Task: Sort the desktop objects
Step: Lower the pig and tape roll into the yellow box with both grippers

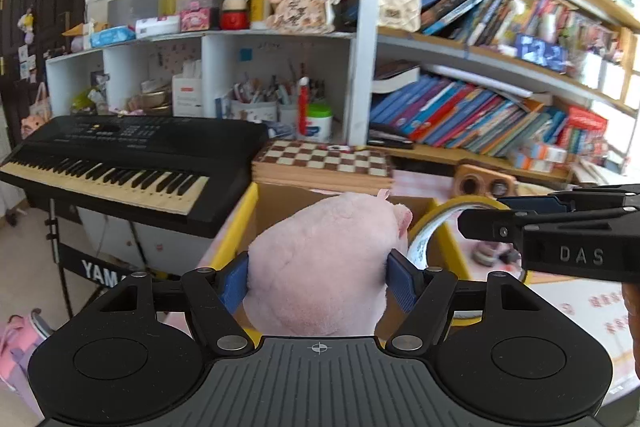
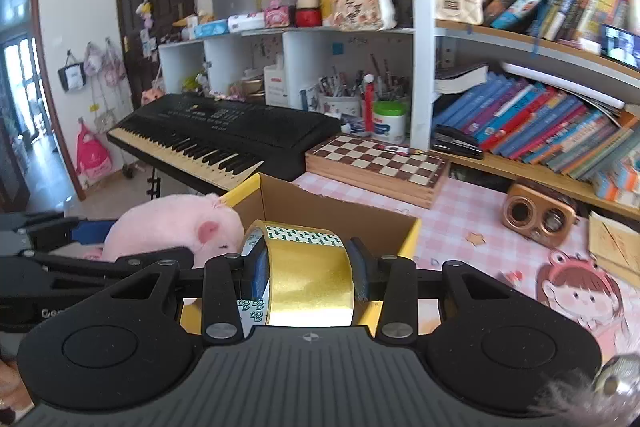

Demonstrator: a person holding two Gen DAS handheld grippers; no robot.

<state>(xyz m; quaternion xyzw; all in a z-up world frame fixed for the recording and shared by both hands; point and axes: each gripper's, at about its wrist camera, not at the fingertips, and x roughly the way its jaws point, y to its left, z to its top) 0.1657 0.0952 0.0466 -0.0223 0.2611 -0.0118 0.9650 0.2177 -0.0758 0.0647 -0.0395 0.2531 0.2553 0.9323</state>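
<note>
1. The left hand-held gripper is clamped on a pink plush toy, its blue pads pressed into the soft sides of the toy.
2. In the left wrist view the plush toy sits in front of the open cardboard box, whose rim is edged in yellow; whether the toy is above the box or already inside it cannot be told.
3. The right hand-held gripper is closed on a roll of yellow tape, gripping it across its width with the roll standing on edge.
4. The tape roll is held over the near edge of the same cardboard box, just beside the plush toy, which lies to its left in the right wrist view.
5. The two hand-held grippers are close together: the right one reaches in from the right side of the left wrist view with the tape next to the toy.
6. The box stands on a worktop covered with a pink checked cloth.
7. Behind the box lies a chessboard, and a small wooden speaker-like object stands further right on the worktop.
8. A black keyboard on a stand is to the left of the worktop, and bookshelves packed with books rise behind it.
</note>
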